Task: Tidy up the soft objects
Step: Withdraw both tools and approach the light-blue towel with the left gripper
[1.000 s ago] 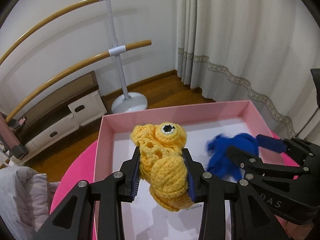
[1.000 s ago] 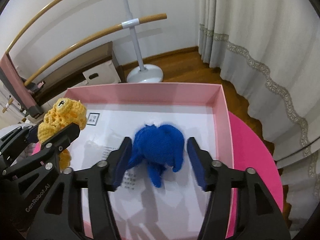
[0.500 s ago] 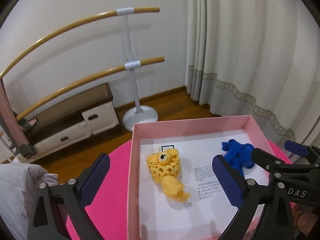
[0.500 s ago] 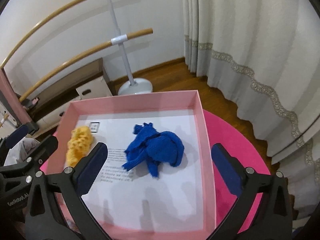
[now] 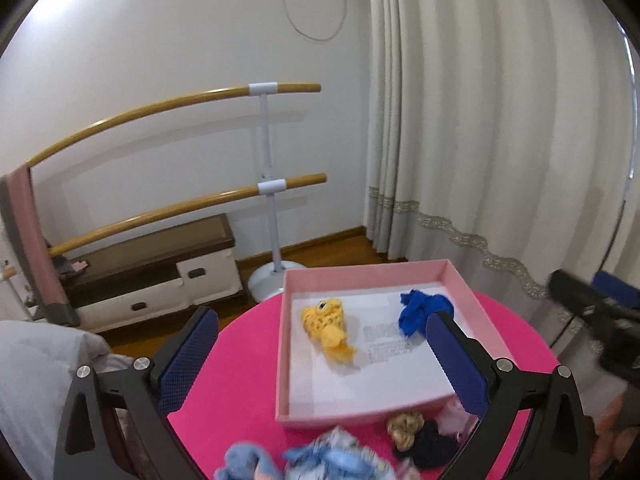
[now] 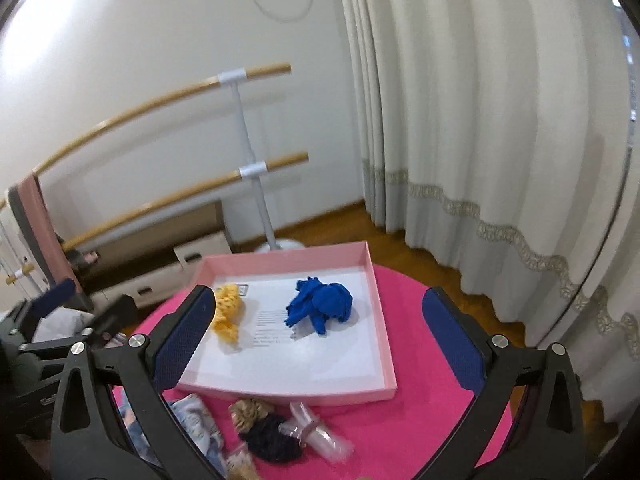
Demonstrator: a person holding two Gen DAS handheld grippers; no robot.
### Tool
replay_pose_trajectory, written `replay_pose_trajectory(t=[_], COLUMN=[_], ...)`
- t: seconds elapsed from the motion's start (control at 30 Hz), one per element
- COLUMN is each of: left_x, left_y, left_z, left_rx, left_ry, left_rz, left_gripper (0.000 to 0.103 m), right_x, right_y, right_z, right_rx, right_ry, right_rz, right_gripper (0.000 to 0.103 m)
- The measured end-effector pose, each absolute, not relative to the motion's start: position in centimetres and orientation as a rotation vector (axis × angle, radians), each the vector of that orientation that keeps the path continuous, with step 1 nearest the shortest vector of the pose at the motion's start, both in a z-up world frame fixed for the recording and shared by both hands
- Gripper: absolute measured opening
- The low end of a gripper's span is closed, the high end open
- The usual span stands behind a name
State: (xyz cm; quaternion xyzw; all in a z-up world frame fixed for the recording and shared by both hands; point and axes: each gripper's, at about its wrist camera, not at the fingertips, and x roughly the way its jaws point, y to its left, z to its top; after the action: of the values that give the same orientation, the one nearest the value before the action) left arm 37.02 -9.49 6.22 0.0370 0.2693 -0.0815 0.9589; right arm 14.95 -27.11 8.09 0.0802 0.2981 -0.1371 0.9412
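1. Pulled both claws back from the pink box (image 5: 364,280) within the last second, leaving the toys inside it.
2. Left claw (image 5: 320,364): spread wide, empty, raised above the near side of the box.
3. Right claw (image 6: 320,344): spread wide too, gripping nothing, likewise near the box's front wall.
4. Yellow crochet toy (image 5: 328,328): lay on the box's white floor, toward its left wall.
5. Blue crochet toy (image 6: 320,308): lay inside the box, toward its right wall, apart from the yellow one.
6. Loose soft items outside, just before the box's front wall on the pink bench (image 6: 420,432): tan scrunchie (image 6: 250,414), dark scrunchie (image 6: 272,438), light-blue cloth (image 5: 340,460), clear plastic wrapper (image 6: 316,432).
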Motion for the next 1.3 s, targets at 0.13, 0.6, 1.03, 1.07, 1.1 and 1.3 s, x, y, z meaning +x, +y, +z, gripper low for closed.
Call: replay_pose_trajectory(t=[0.13, 0.6, 1.03, 1.07, 1.1, 1.3], left_x=[33.4, 20.3, 15.6, 15.6, 15.3, 15.2], left_y=[-9.5, -12.0, -9.2, -8.5, -8.0, -5.4], left_z=[5.4, 4.6, 6.1, 6.2, 6.0, 5.2], left_rx=[0.075, 0.060, 0.060, 0.051, 0.042, 0.012], left_ry=[0.547, 0.571, 0.569, 0.574, 0.582, 0.635], left_rz=[-0.112, 0.015, -0.110, -0.109, -0.107, -0.075], left_gripper=[0.103, 0.103, 0.103, 0.103, 0.103, 0.103], right_x=[12.0, 6.8, 2.6, 2.5, 2.6, 3.3], right_y=[-26.6, -25.0, -21.9, -21.8, -21.8, -21.8], right_z=[8.0, 7.5, 6.8, 6.7, 6.6, 5.9], right_rx=[0.172, 0.102, 0.086, 0.080, 0.075, 0.067], right_ry=[0.604, 0.618, 0.649, 0.654, 0.661, 0.687], right_rz=[-0.255, -0.217, -0.314, -0.317, -0.316, -0.298], right_gripper=[0.103, 0.103, 0.103, 0.103, 0.103, 0.103])
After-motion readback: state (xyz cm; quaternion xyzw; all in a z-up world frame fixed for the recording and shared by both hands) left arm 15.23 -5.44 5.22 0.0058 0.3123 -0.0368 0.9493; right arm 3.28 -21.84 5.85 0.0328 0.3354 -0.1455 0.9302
